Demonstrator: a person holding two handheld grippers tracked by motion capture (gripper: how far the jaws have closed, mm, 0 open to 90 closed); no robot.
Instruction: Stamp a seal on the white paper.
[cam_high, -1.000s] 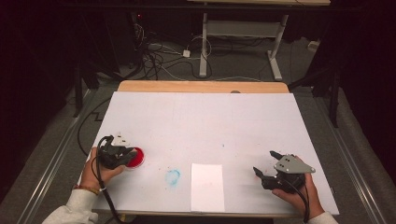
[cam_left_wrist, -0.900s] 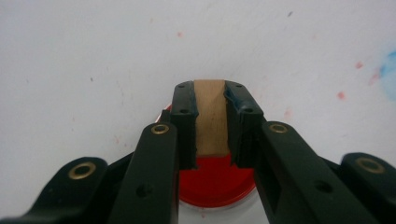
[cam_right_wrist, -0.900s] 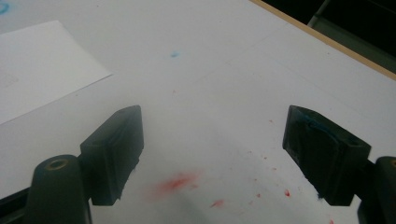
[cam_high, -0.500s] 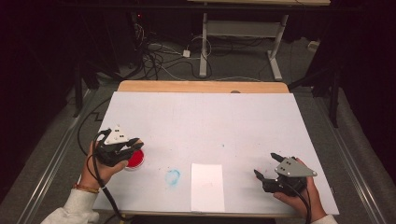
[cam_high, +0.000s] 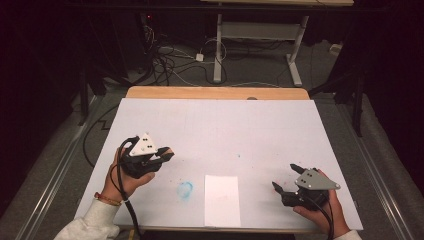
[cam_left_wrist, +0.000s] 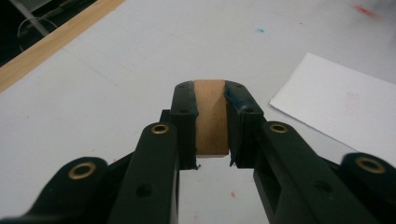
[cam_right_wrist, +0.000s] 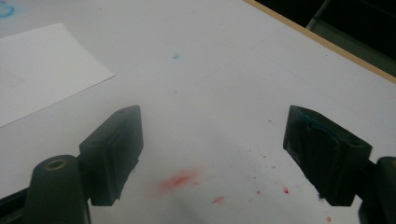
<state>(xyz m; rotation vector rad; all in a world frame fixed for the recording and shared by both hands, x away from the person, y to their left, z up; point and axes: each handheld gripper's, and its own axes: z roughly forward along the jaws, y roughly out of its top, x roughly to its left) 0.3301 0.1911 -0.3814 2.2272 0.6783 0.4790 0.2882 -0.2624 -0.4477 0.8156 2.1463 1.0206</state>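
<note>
Stamp Transfer: Carry Phase

Paper (cam_high: 222, 200) lies flat at the near edge of the table (cam_high: 220, 125), centred between the two hands. To its right, the right hand-held gripper (cam_high: 291, 176) hovers low near the near-right corner, jaws spread wide, holding nothing. To its left, the left hand-held gripper (cam_high: 167, 155) is raised above the near-left area, jaws clamped on a small wooden block (cam_left_wrist: 211, 116), probably a stamp handle. A blue smudge (cam_high: 185, 189) marks the table just left of the paper. Judged step: carrying the block toward the paper. The next move calls for centring the block over the sheet, then lowering it squarely.
</note>
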